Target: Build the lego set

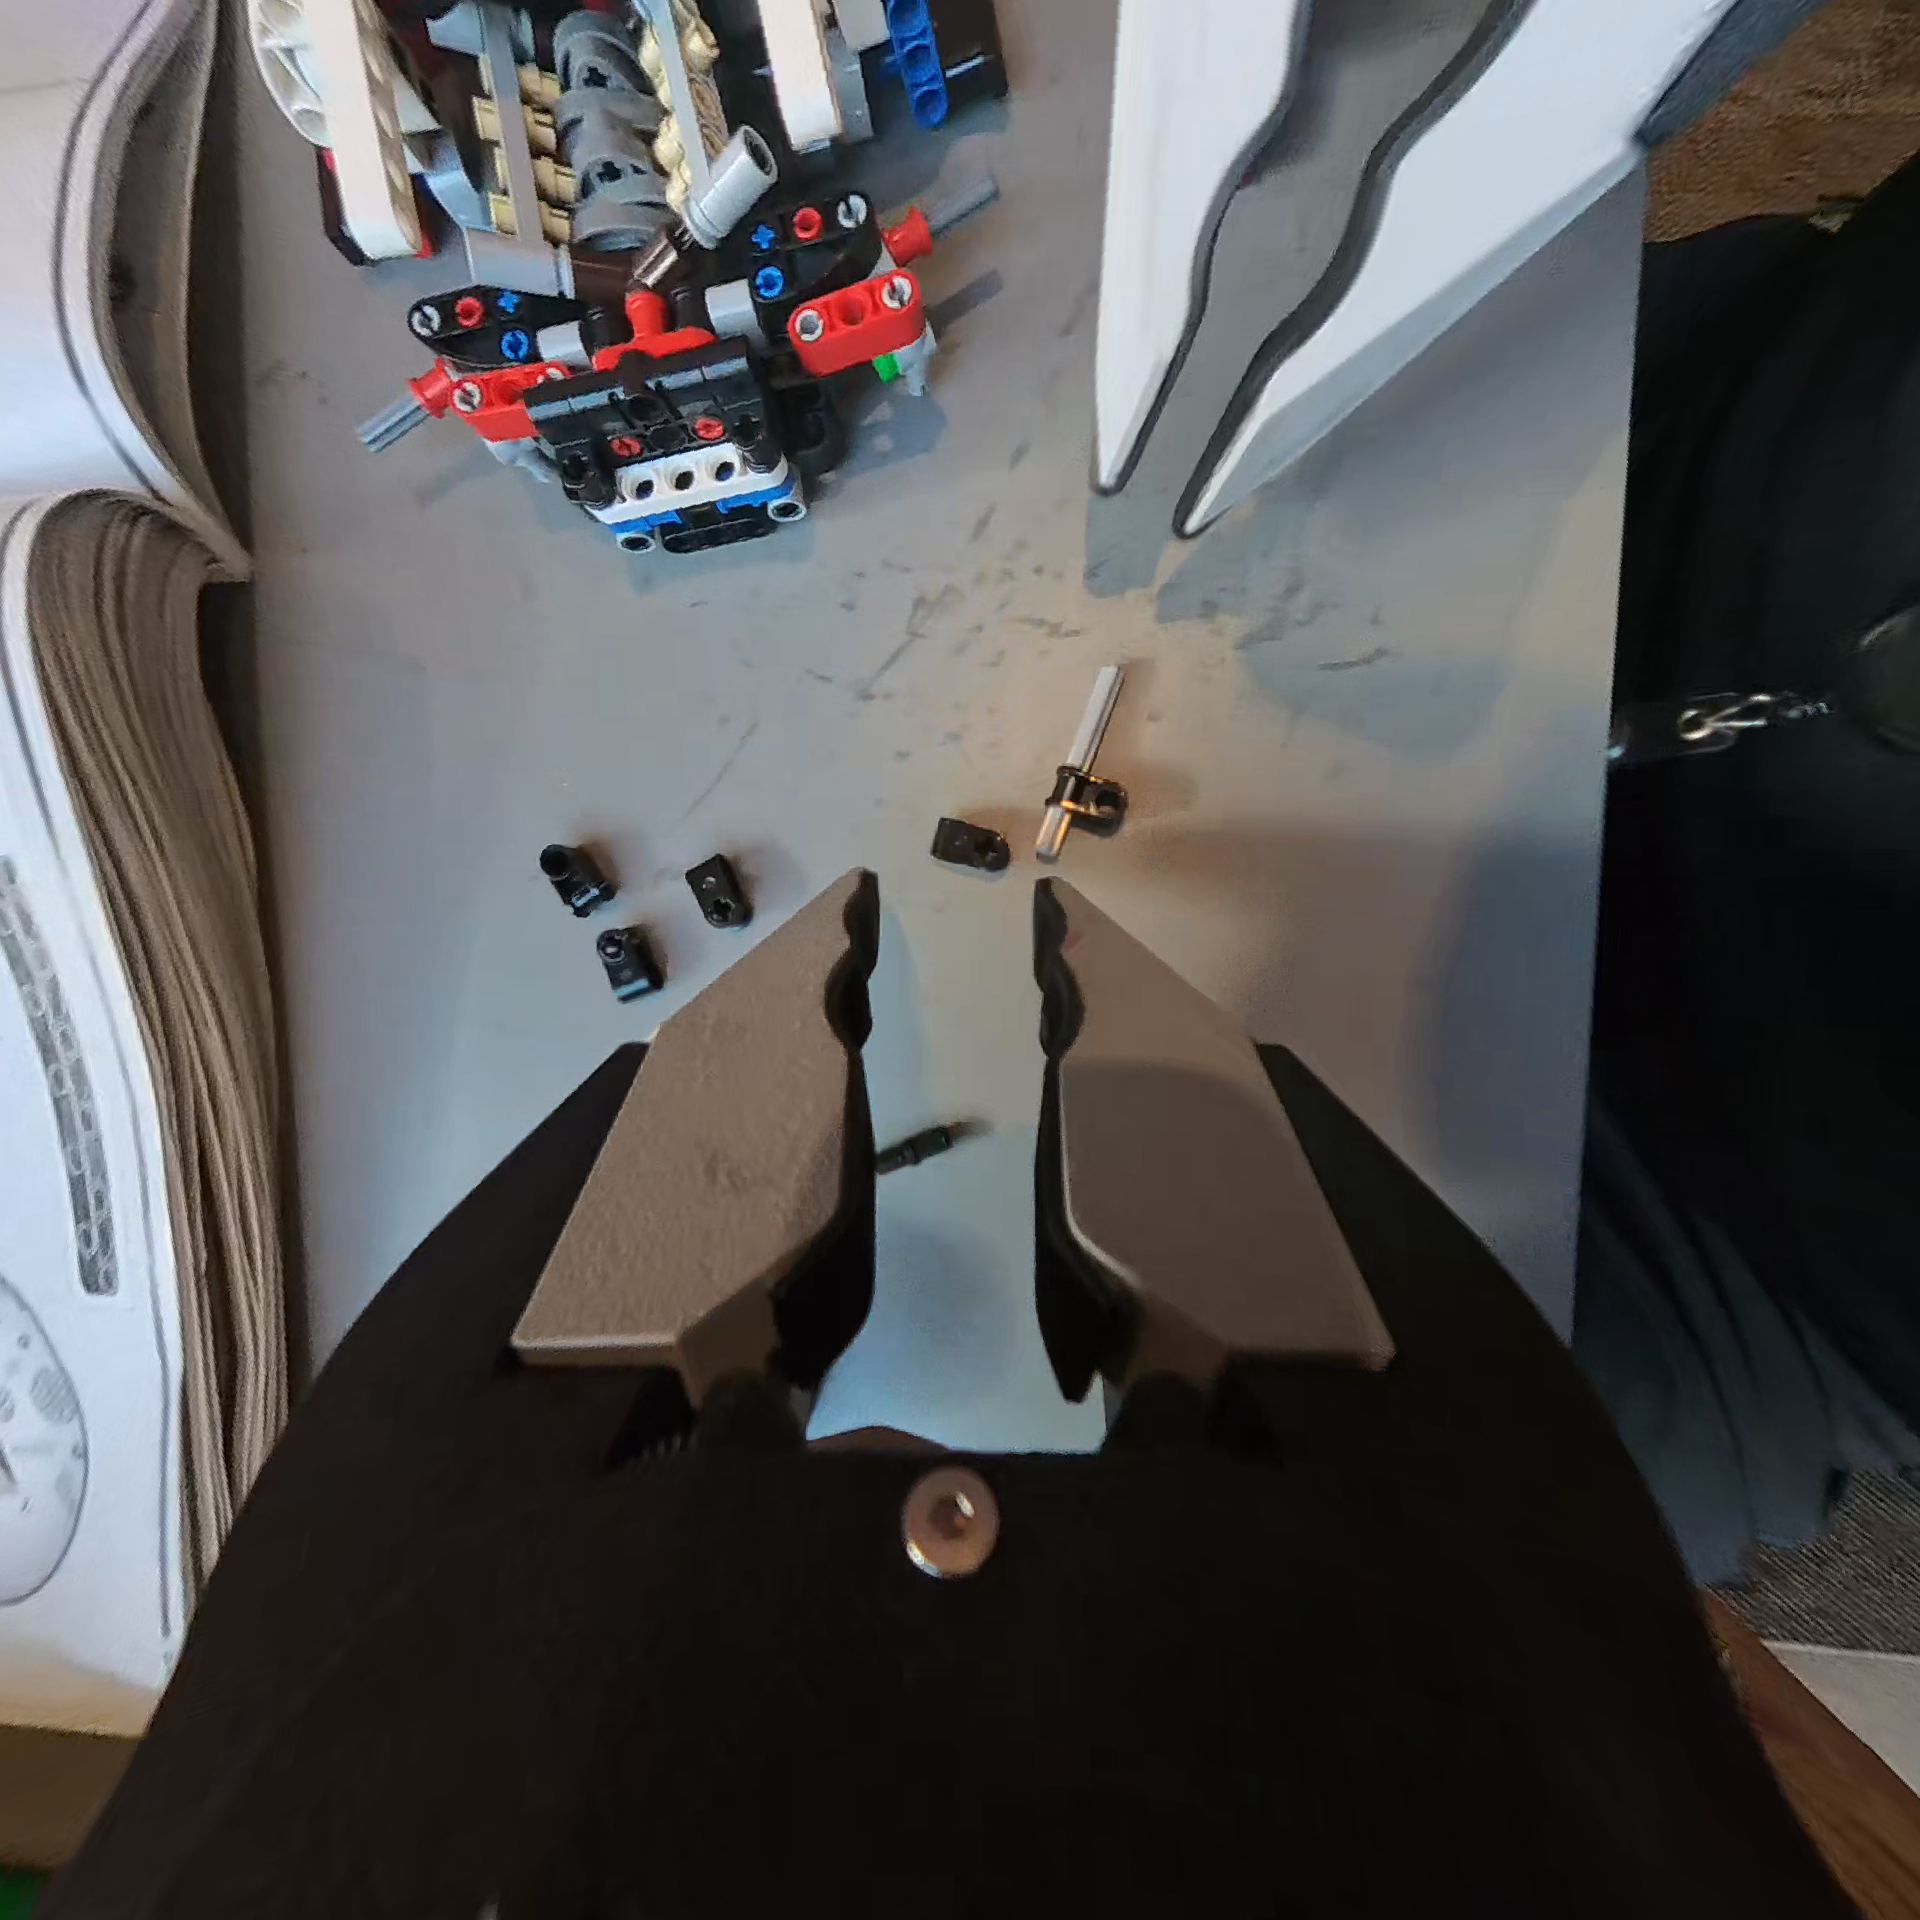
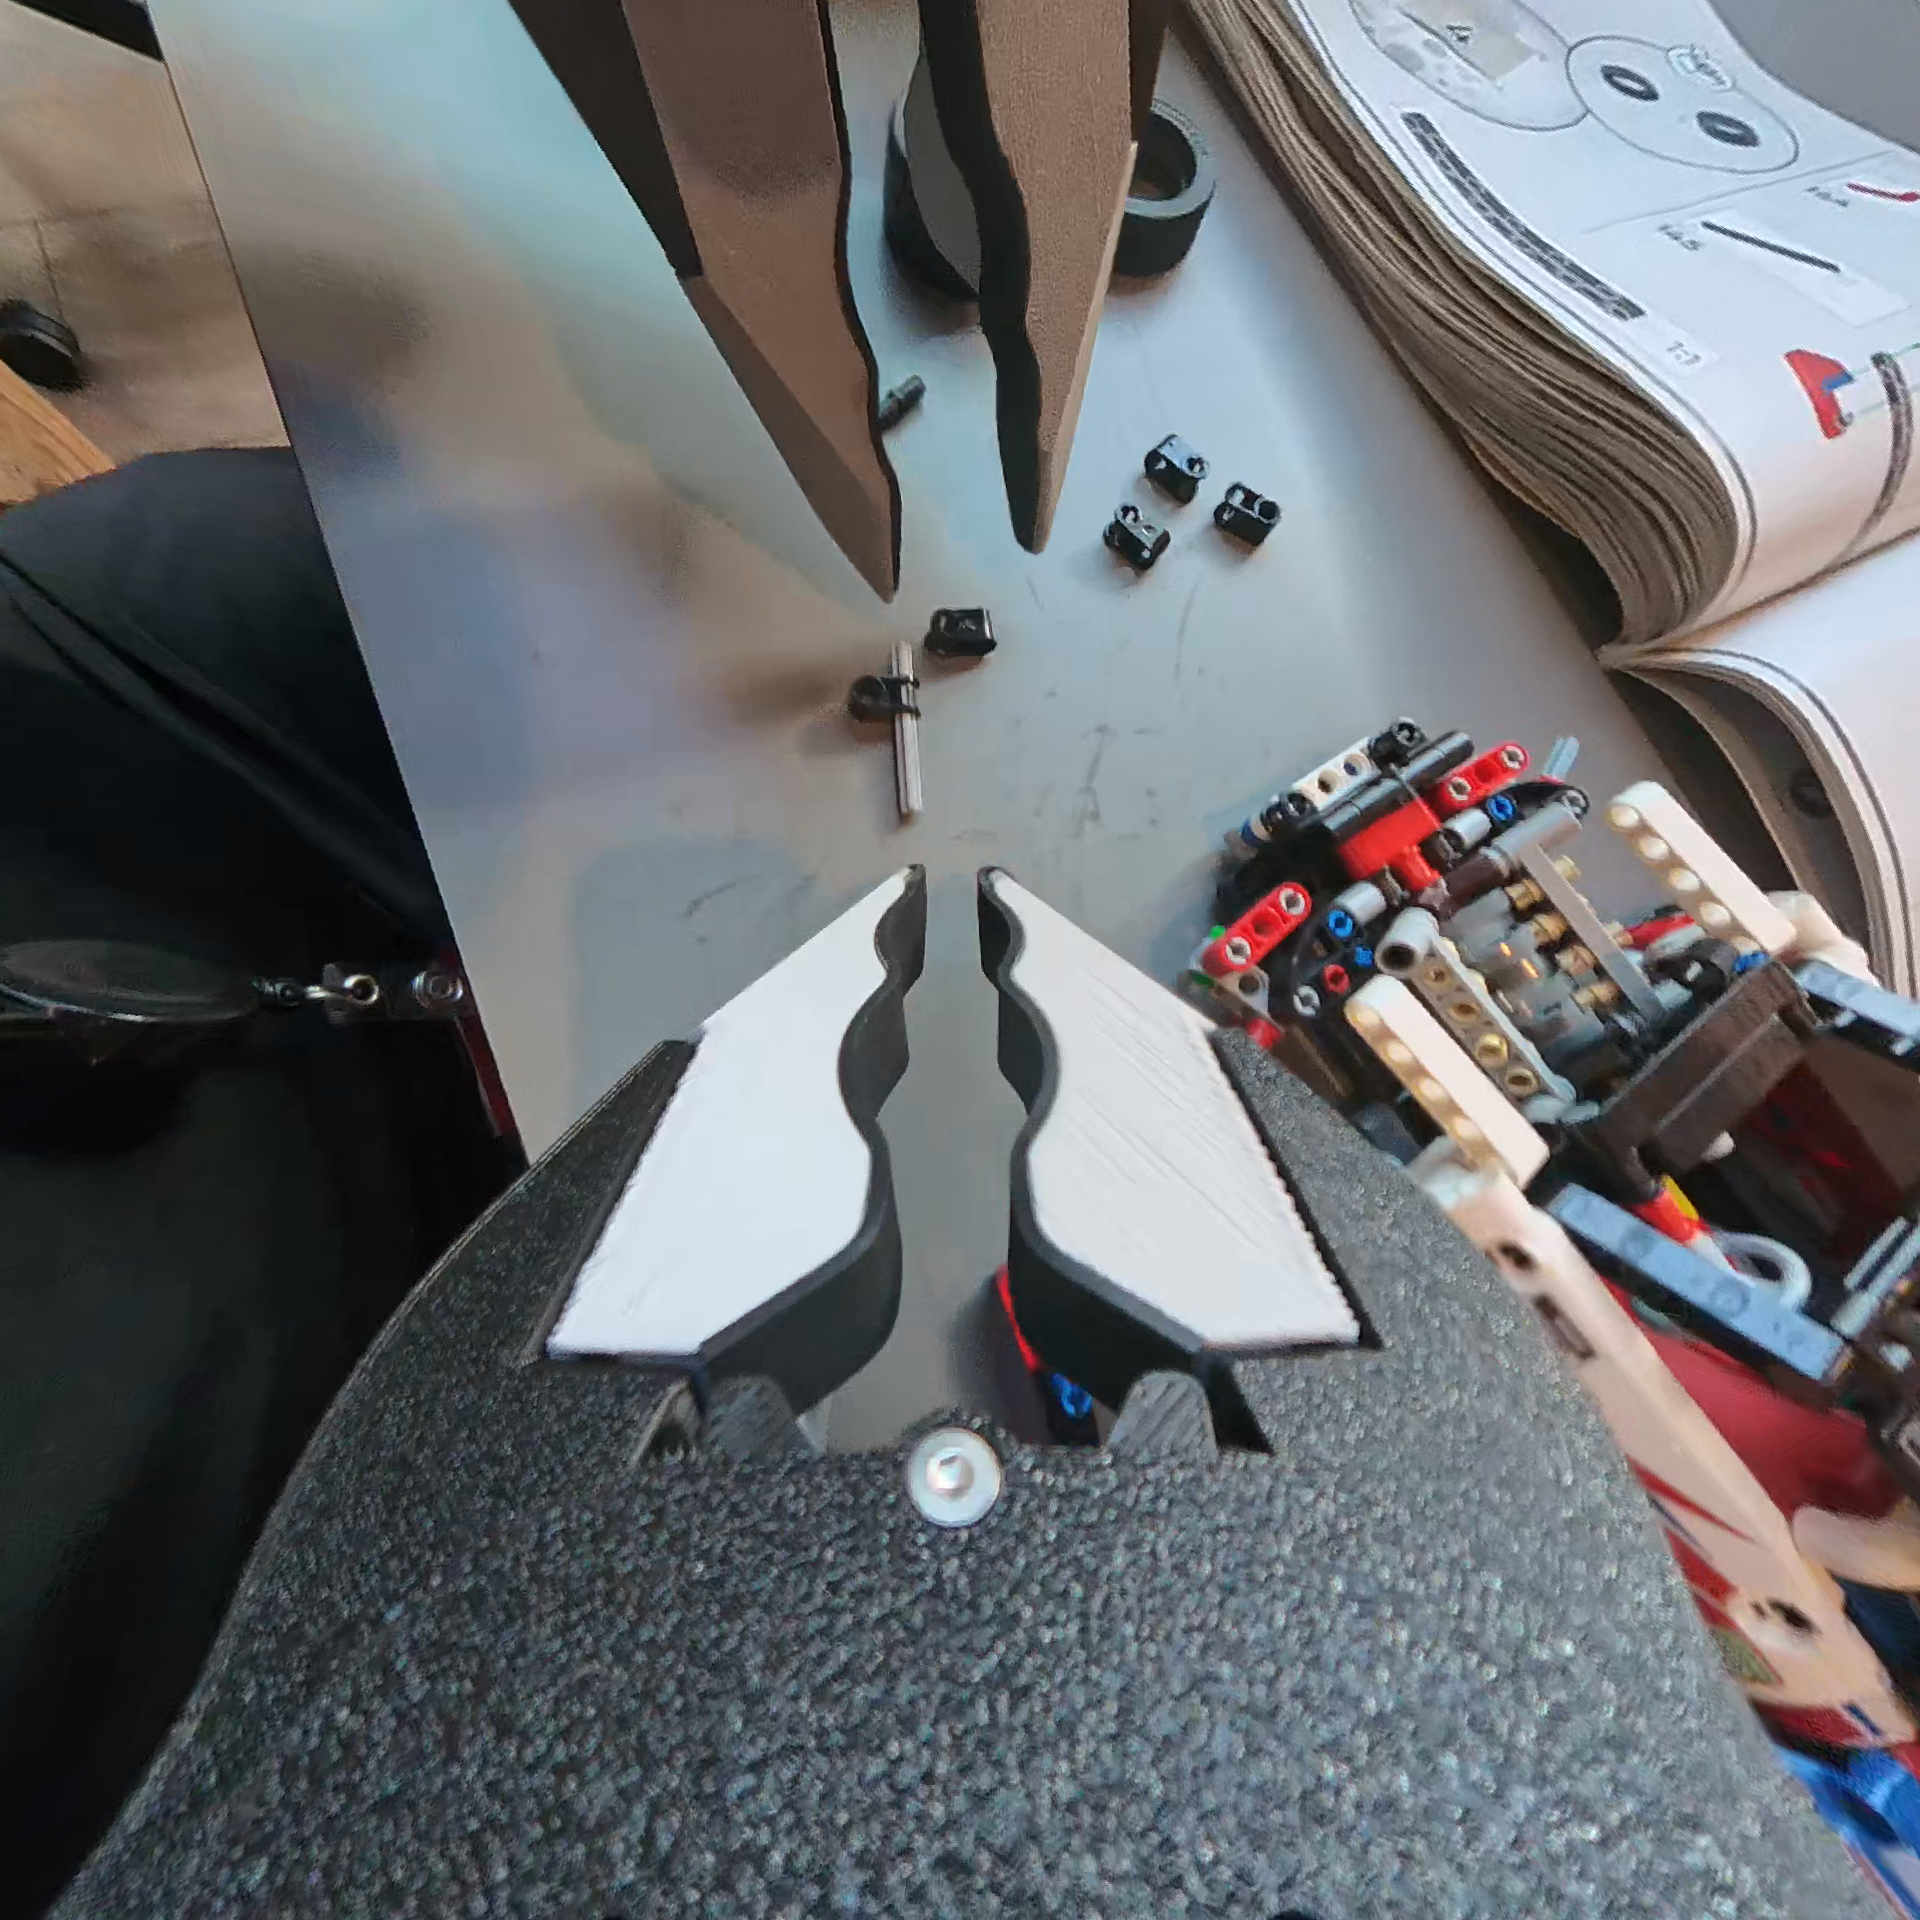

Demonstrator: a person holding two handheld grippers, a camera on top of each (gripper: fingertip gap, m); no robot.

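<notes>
Grey table: multicoloured, half-built lego set.

Loose connector just beside axle

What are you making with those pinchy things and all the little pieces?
A person is building a Lego vehicle with two handheld grippers. Right now neither one holds anything: the left gripper and the right gripper are both open, facing each other over the grey table. Between them lies a grey axle with a black connector already on it, and another loose black piece beside it. The instruction book lies open nearby.
</notes>
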